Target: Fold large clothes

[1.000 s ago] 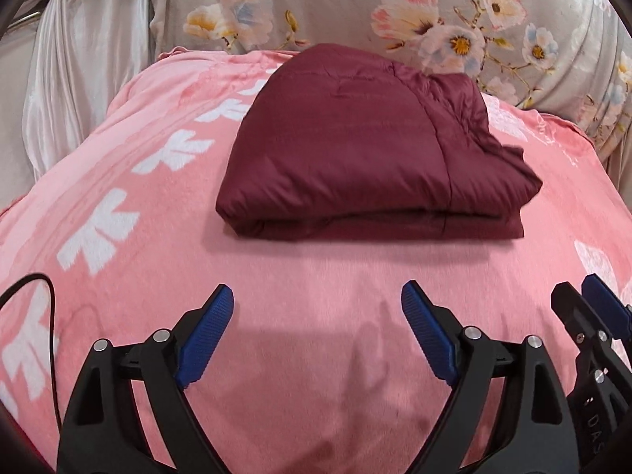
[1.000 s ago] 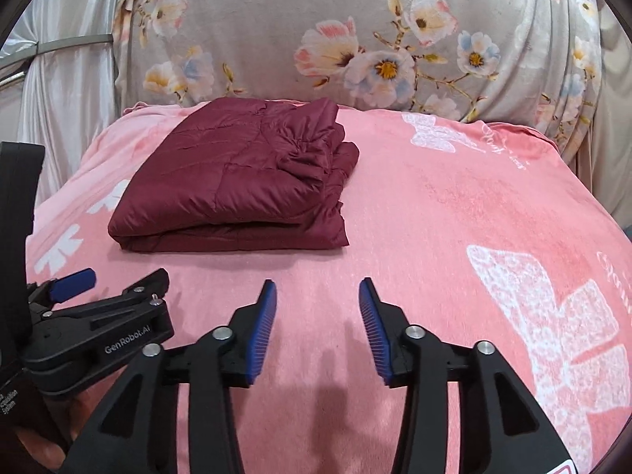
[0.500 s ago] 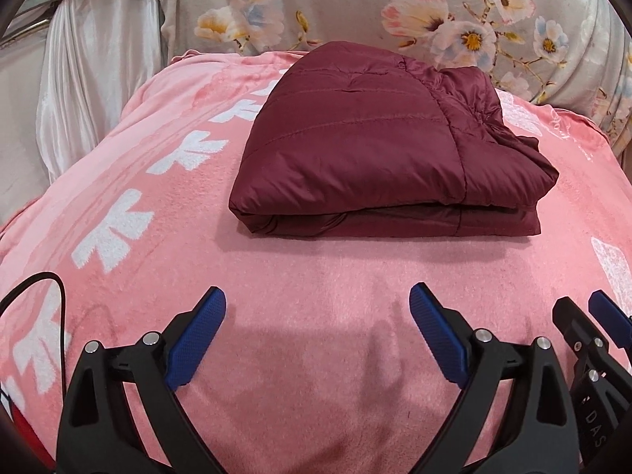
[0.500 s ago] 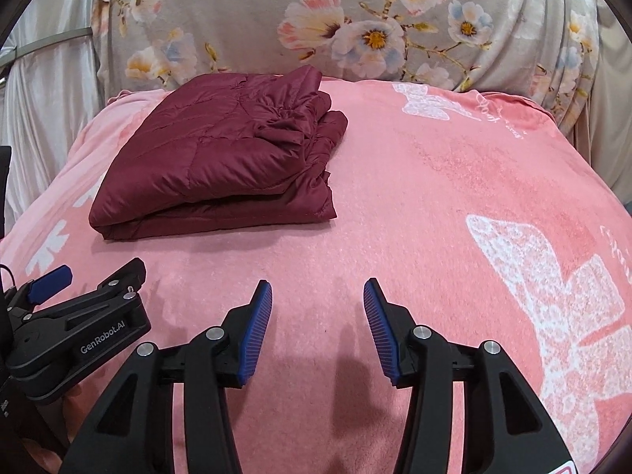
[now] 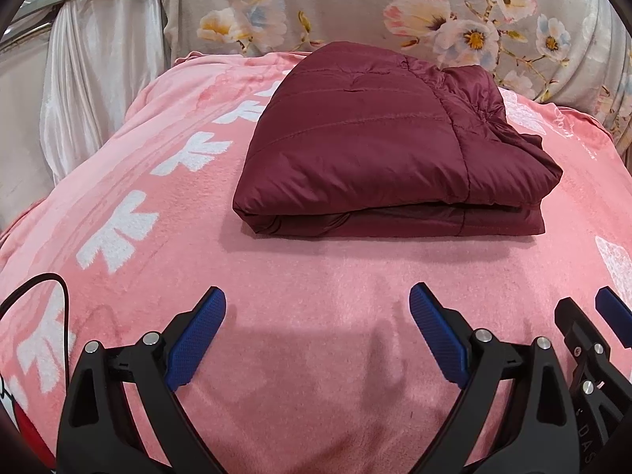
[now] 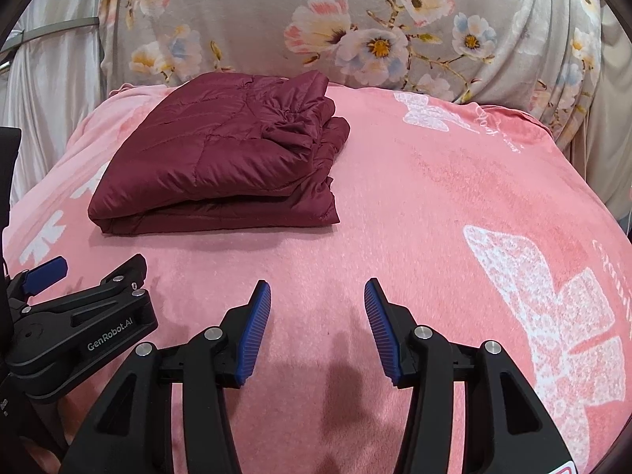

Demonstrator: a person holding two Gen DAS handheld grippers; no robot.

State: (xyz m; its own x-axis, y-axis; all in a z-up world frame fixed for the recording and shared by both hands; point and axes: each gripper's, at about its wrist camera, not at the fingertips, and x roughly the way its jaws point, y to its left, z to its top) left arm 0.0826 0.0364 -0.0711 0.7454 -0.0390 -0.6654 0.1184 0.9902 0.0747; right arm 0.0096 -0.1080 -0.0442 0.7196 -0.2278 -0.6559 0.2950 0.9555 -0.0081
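Note:
A maroon quilted jacket [image 5: 379, 146] lies folded in a thick flat stack on the pink blanket [image 5: 316, 296], its folded edge toward me. It also shows in the right wrist view [image 6: 221, 166], up and to the left. My left gripper [image 5: 318, 308] is open and empty, hovering over the blanket short of the jacket. My right gripper [image 6: 318, 300] is open and empty, over bare blanket to the right of the jacket. The right gripper [image 5: 592, 324] shows at the left view's right edge; the left gripper [image 6: 79, 308] shows at the right view's left edge.
A grey floral cloth [image 6: 355, 31] covers the back behind the bed. A white satin curtain [image 5: 98, 79] hangs at the left. A black cable [image 5: 51, 280] loops over the blanket near my left gripper. The blanket drops off at the left and right edges.
Both grippers have lifted and drawn slightly nearer to the jacket, which sits larger in the views. The jacket itself has not moved. Both stay open.

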